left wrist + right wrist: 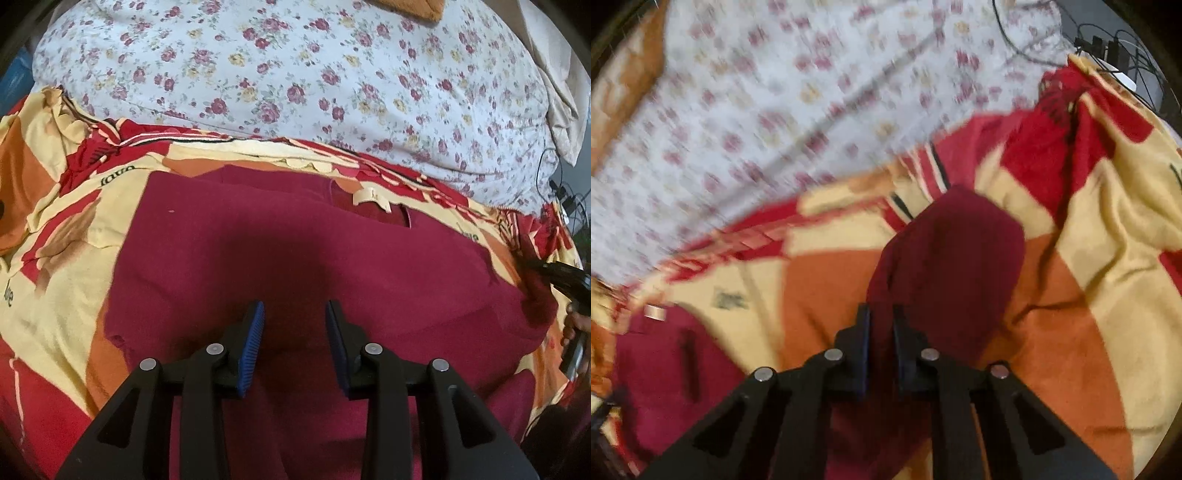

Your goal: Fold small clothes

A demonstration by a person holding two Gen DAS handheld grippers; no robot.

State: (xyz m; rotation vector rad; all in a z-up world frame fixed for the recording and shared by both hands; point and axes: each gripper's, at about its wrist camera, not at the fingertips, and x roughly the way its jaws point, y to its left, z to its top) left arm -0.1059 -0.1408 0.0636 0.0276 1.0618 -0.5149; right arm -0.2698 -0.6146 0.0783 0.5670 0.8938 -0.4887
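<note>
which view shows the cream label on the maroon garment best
The left wrist view: the cream label sits sharp and unobstructed near the top edge of the maroon garment. The right wrist view catches it only as a small, motion-blurred patch at the far left.

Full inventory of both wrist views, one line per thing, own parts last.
maroon garment: 1, dark red, spread flat on the blanket; one part lifted in the right gripper.
garment label: 1, cream, at the garment's far edge.
patterned blanket: 1, red, orange and cream blocks, under the garment.
floral sheet: 1, white with red and yellow flowers, beyond the blanket.
orange cloth: 1, orange, top edge of the left wrist view.
cables: several, black, far right corner beyond the blanket.
left gripper: 1, black with blue pads, open over the garment.
right gripper: 1, black, shut on garment fabric.
</note>
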